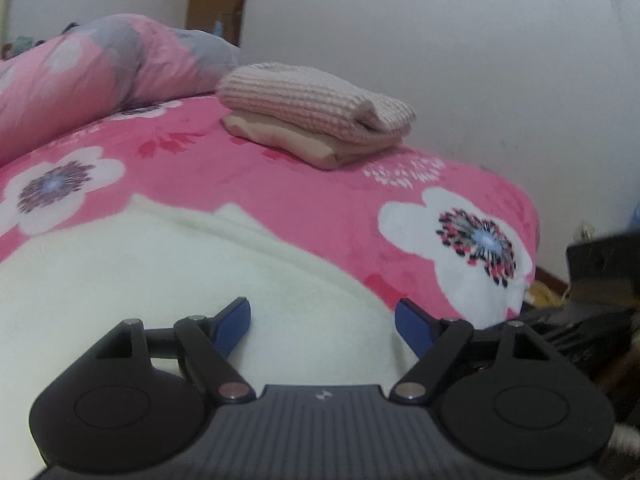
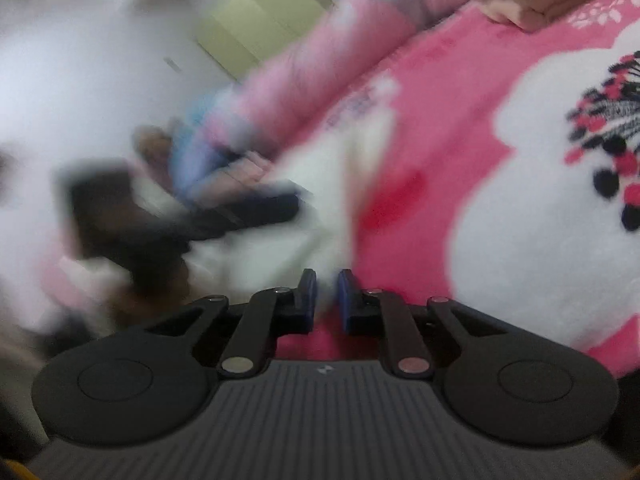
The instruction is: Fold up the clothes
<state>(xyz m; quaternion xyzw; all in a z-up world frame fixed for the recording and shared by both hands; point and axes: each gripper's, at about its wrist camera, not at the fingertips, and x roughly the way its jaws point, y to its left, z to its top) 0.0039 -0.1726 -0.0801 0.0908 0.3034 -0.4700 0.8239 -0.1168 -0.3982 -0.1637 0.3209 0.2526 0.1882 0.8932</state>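
White walls back a bed covered in a pink floral blanket, where a cream fleece garment lies spread across the near side, filling the left wrist view from nine o'clock down to six. Over it hangs the left gripper, its blue-padded fingers standing wide apart with nothing between them but the cream cloth below; whether the pads touch it cannot be told. At twelve o'clock from that garment, well apart from it, sits a folded stack near the wall: a pink-and-white ribbed knit resting on a peach piece. A rumpled pink and grey quilt is heaped at ten o'clock. The right wrist view is heavily blurred. There the right gripper has its jaws drawn nearly together, a strip of white cloth running from one o'clock down toward the narrow gap; whether the pads pinch it cannot be made out. Blurred at nine o'clock in that view is the dark body of the left gripper.
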